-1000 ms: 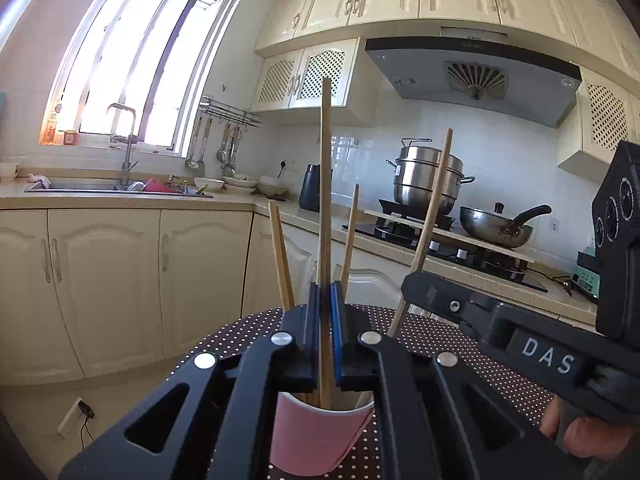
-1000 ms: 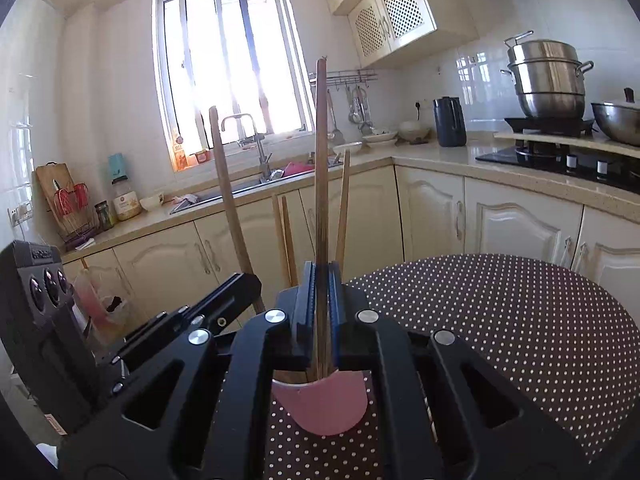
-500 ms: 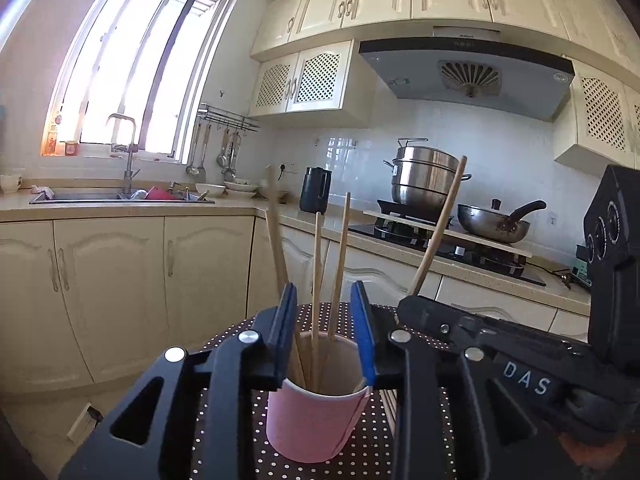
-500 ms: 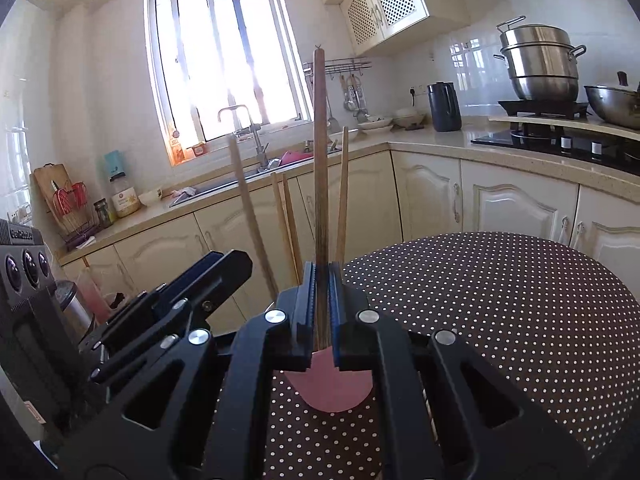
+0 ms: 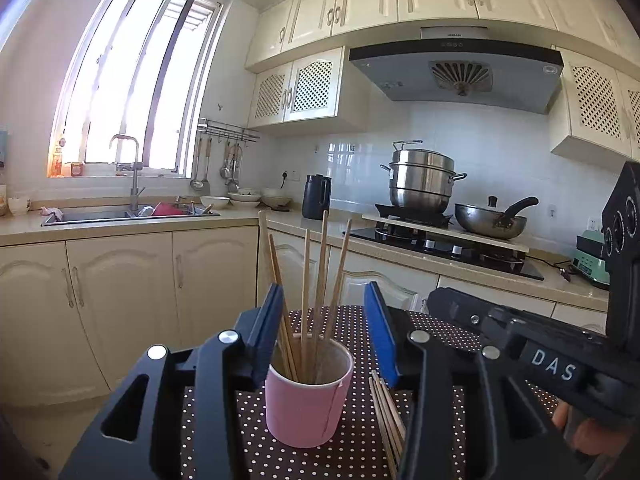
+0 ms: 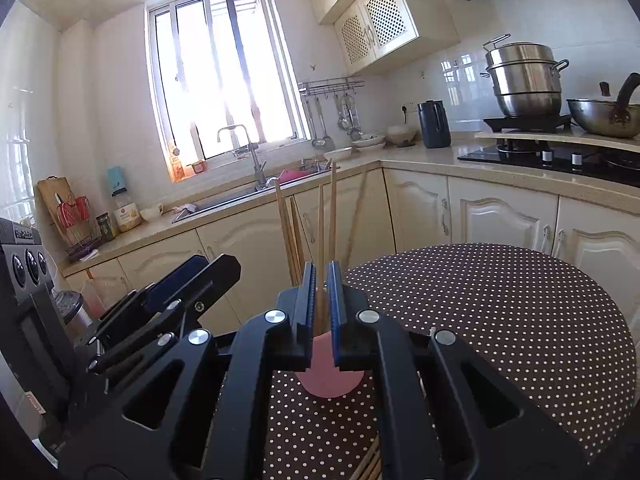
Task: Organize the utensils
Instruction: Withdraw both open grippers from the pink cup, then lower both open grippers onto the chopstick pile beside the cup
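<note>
A pink cup (image 5: pixel 306 404) stands on the polka-dot table (image 5: pixel 352 452) with several wooden chopsticks (image 5: pixel 306 280) upright in it. My left gripper (image 5: pixel 326 328) is open, its blue pads on either side of the cup's rim. My right gripper (image 6: pixel 322 304) has let its jaws part a little; a gap shows around the chopsticks (image 6: pixel 320 232) between them, above the cup (image 6: pixel 330 380). More chopsticks (image 5: pixel 386 412) lie flat on the table right of the cup. The right gripper body (image 5: pixel 540 356) shows at the right of the left wrist view.
Kitchen counter with sink (image 5: pixel 128 212), kettle (image 5: pixel 316 196), stove with steamer pot (image 5: pixel 424 176) and wok (image 5: pixel 492 220) lie beyond the table. Cabinets stand below the counter. The left gripper body (image 6: pixel 168 300) shows at the left of the right wrist view.
My left gripper opened and released its chopstick into the cup, then pulled back. My right gripper's jaws have parted slightly and its tall chopstick has dropped lower into the cup.
</note>
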{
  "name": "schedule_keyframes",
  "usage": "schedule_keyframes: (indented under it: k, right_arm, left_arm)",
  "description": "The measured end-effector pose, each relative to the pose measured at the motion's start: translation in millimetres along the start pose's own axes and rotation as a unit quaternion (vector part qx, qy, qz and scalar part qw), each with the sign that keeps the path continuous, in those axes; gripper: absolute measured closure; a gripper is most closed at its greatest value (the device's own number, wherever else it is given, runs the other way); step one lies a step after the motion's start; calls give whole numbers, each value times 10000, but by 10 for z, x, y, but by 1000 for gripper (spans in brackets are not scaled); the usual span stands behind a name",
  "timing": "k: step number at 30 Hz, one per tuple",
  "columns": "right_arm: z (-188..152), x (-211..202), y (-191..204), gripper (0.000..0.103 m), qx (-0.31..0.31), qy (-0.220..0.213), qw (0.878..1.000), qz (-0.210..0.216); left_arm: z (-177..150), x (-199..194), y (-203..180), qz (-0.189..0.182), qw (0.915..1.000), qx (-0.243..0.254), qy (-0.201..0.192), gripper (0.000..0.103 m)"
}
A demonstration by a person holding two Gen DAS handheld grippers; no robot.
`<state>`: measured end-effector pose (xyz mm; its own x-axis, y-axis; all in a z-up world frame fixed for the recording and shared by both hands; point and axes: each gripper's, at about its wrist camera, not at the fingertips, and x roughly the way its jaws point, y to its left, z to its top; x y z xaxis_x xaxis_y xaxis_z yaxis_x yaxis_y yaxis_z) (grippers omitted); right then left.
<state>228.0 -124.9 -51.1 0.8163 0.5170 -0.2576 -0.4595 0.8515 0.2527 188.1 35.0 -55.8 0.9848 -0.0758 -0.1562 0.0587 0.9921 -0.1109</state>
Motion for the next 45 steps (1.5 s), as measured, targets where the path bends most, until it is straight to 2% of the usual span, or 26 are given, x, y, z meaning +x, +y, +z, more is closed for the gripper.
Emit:
schedule_keyframes:
  k: [3,7,12,17,18,19,21,24,26,30,35,45]
  right_arm:
    - [-2,-105,-73,95,54,-13,10000,-68]
    - [-22,-200,-219,95,202,69,9996,-171]
    - [-125,-247,-420,95,401,357,9981,-316]
    - [-316,-199,-659,95,616,834,9937,-434]
    - [-354,-186,-697,95,646,925,9926,-452]
    - [-394,-170,-744,95,687,1024,9912,-472]
    - [-460,-141,-834,95,780,1209,9883,-515]
    - [-544,-89,-952,95,917,1518,9826,-559]
    - [-590,-40,-1018,95,984,1714,9786,-571]
    - [-704,87,-1111,96,1055,2106,9700,-599]
    - [-811,238,-1177,96,1063,2462,9614,-616]
    - [-865,439,-1203,95,1042,2693,9556,-594]
  left_arm:
    - [2,-35,-38,-119,9998,-26,181,61]
    - [-32,61,-124,-303,9965,-51,782,61]
    - [-190,211,-244,-540,9871,-74,1505,61]
    - [-400,343,-457,-626,9772,216,2018,61]
    - [-443,383,-506,-642,9740,291,2151,63]
    - [-482,417,-544,-649,9715,337,2257,69]
    - [-564,514,-620,-685,9632,450,2558,74]
    - [-729,729,-702,-598,9463,622,3115,79]
    - [-842,885,-696,-499,9332,550,3516,82]
    - [-1051,1143,-611,-439,9134,269,4039,86]
    - [-1209,1335,-575,-398,8997,158,4344,87]
    - [-1215,1553,-611,-408,8982,228,4370,86]
